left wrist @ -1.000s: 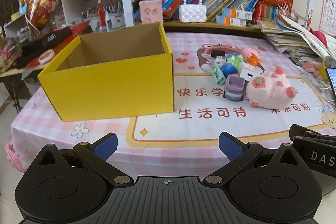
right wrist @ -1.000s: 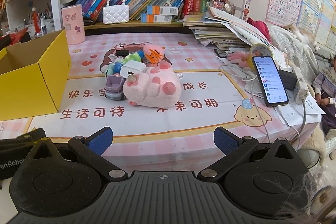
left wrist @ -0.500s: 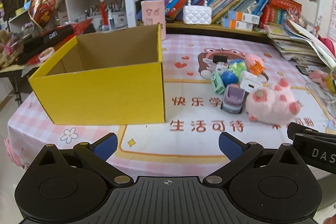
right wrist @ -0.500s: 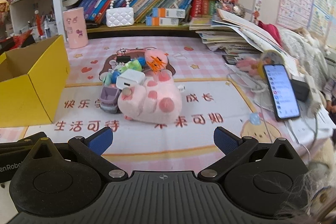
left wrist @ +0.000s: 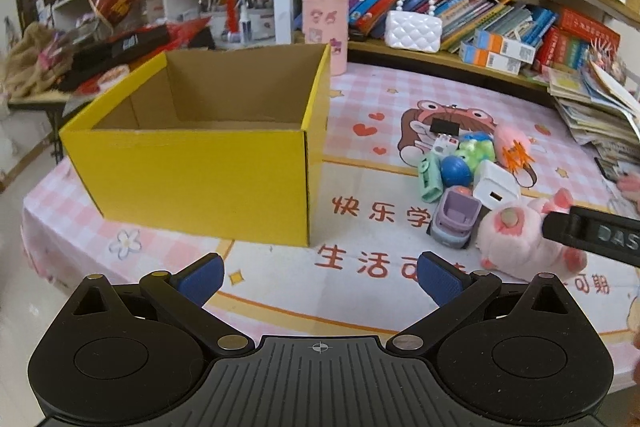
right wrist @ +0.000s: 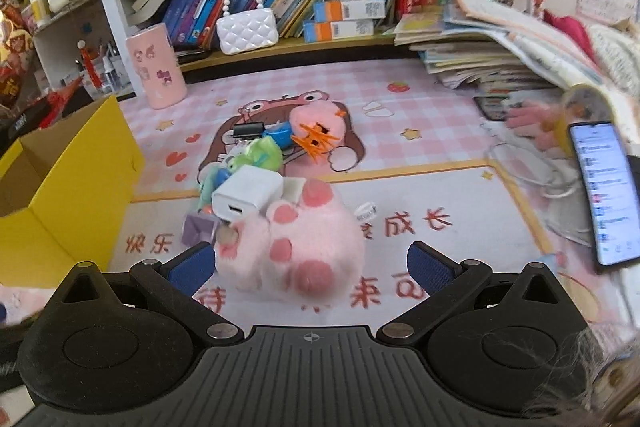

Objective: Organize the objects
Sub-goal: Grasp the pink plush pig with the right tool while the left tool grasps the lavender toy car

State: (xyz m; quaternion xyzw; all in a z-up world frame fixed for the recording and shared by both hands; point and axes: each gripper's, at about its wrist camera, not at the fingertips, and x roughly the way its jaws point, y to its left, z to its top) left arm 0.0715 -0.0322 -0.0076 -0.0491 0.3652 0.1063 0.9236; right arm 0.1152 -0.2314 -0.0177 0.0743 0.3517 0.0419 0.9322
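Note:
An open, empty yellow cardboard box [left wrist: 200,167] stands on the left of the table; its corner shows in the right wrist view [right wrist: 72,195]. A pile of small toys lies to its right: a pink plush [right wrist: 296,251] [left wrist: 524,239], a white charger [right wrist: 248,197] [left wrist: 496,187], a purple toy car [left wrist: 456,221], a blue ball [left wrist: 456,171] and a green toy [right wrist: 258,155]. My left gripper [left wrist: 320,275] is open and empty, in front of the box. My right gripper [right wrist: 310,263] is open, with the pink plush between its fingers, not gripped.
A pink checked cloth with a printed mat [left wrist: 360,219] covers the table. A phone [right wrist: 604,191] and cables lie at the right edge. A stack of books [right wrist: 480,67], a pink cup [right wrist: 156,67] and a white handbag [right wrist: 248,31] stand at the back by the bookshelf.
Both grippers have moved forward over the table. The right gripper has closed in on the pink plush, which now sits between its open fingers. The right gripper's body now overlaps the plush in the left view.

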